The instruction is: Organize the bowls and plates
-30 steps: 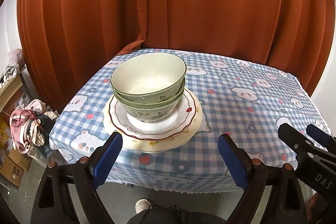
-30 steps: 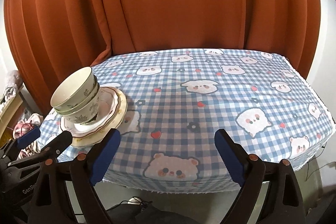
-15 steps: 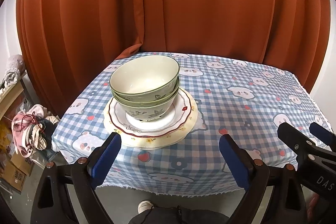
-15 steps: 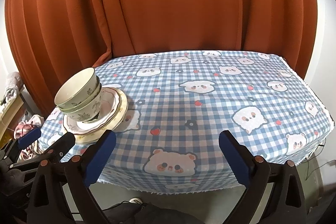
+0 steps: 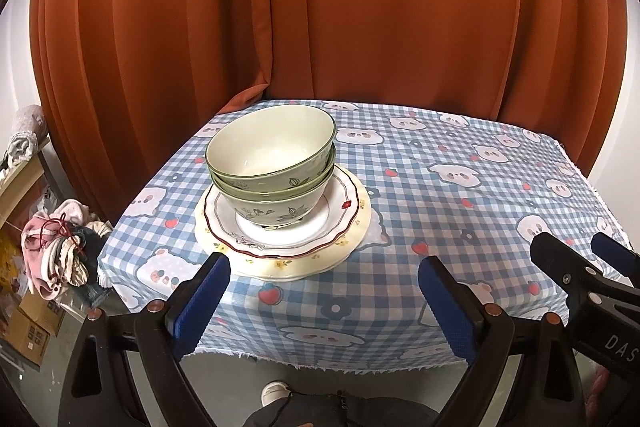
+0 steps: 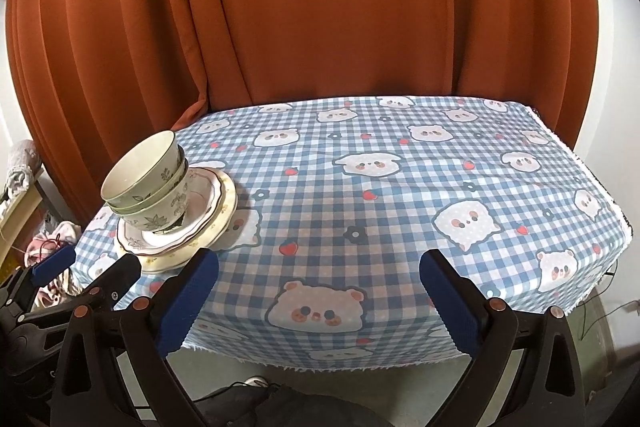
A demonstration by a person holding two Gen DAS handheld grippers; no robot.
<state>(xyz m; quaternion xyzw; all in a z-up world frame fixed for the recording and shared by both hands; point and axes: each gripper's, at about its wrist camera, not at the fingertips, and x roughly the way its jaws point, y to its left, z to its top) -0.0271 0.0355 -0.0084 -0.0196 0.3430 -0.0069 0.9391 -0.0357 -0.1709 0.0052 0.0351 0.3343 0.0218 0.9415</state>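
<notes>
Two green leaf-patterned bowls (image 5: 272, 163) are nested on a white red-rimmed plate (image 5: 340, 215), which lies on a larger cream plate (image 5: 352, 247) at the table's left front. The stack also shows in the right wrist view (image 6: 160, 195). My left gripper (image 5: 322, 299) is open and empty, held off the table's front edge just short of the stack. My right gripper (image 6: 318, 291) is open and empty, off the front edge before the table's middle. The right gripper shows in the left wrist view (image 5: 584, 267); the left gripper shows in the right wrist view (image 6: 88, 267).
The table has a blue checked cloth with bears (image 6: 400, 195). An orange curtain (image 5: 360, 7) hangs close behind it. A pile of clothes (image 5: 56, 255) and a shelf (image 5: 20, 171) stand left of the table. A shoe (image 5: 276, 391) is on the floor below.
Both grippers have drawn back and risen a little from the table; the stack and table look smaller and further off. The dishes have not moved. Both grippers stay open.
</notes>
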